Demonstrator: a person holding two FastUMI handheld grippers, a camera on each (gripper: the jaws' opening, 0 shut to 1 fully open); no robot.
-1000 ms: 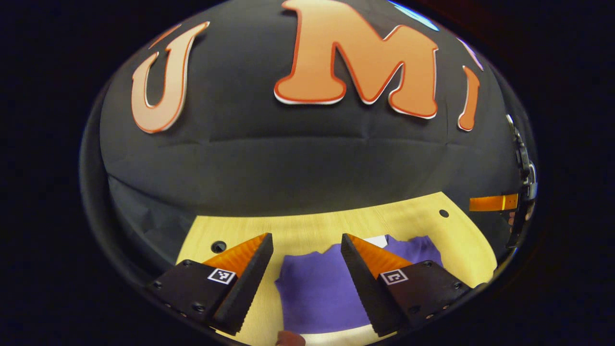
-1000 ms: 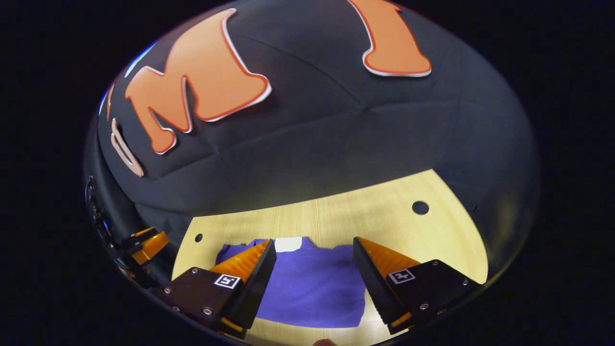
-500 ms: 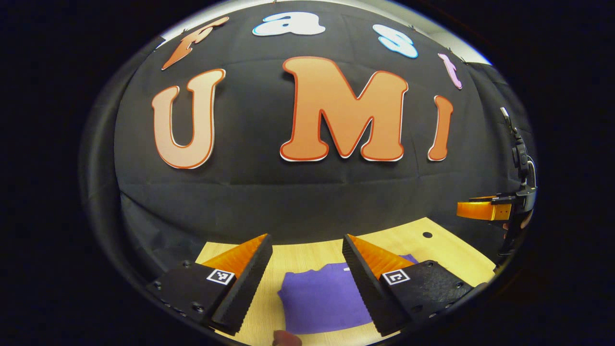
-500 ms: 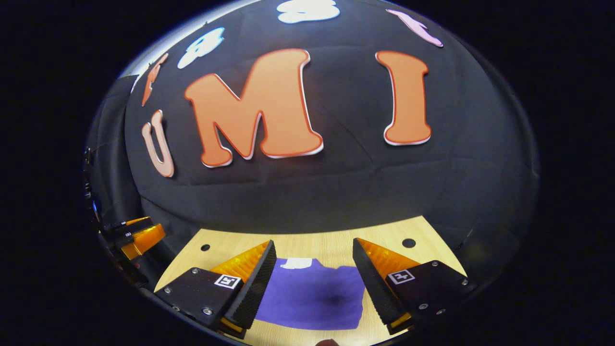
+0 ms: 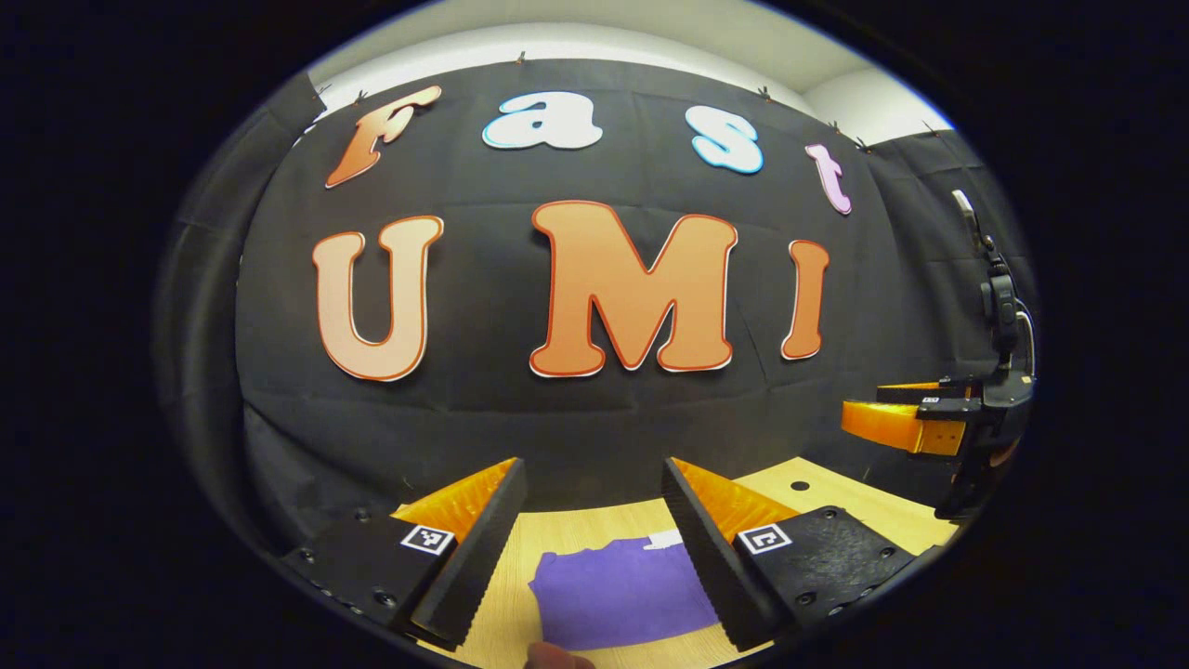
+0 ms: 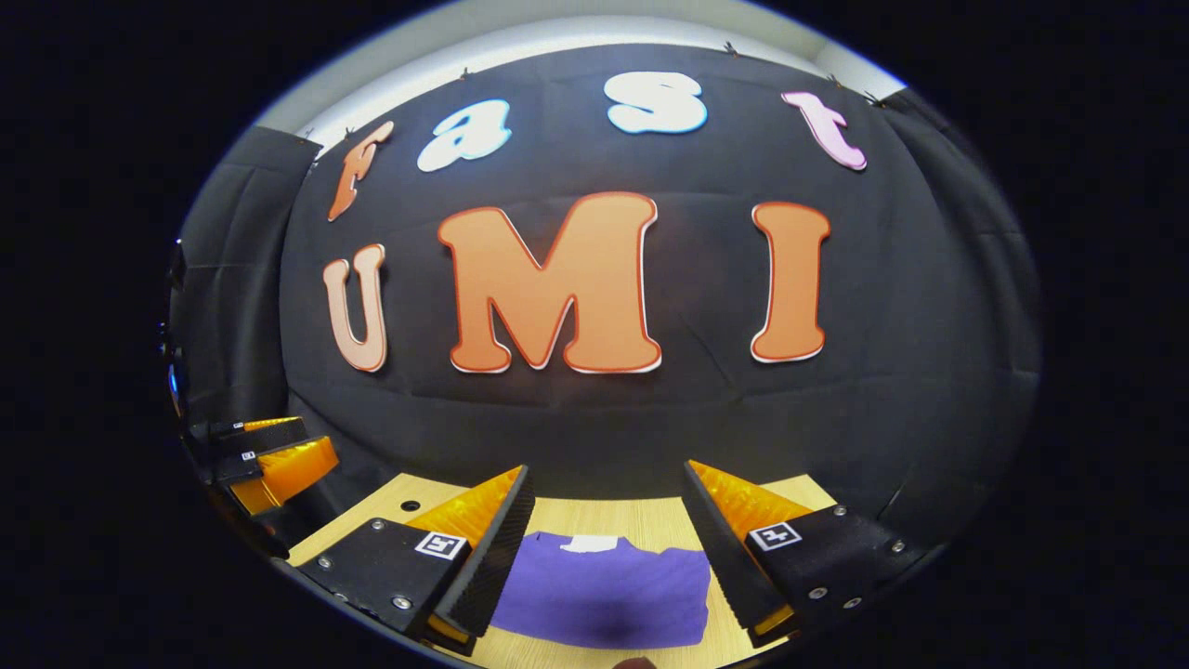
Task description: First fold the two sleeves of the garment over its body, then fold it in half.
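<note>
Garment (image 5: pixel 618 595), one; tools (image 5: pixel 593 548) (image 6: pixel 608 557), two.

No readable text shows; the white tag (image 6: pixel 591 543) on the purple garment (image 6: pixel 608 595) is illegible.

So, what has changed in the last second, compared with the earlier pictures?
Both grippers rose and tilted up from the pale wooden table: more booth wall shows in each view, and the folded purple garment sits lower and smaller. The left gripper and right gripper took hold of nothing. Unchanged: both are open and empty, and the garment lies flat in the same folded shape.
</note>
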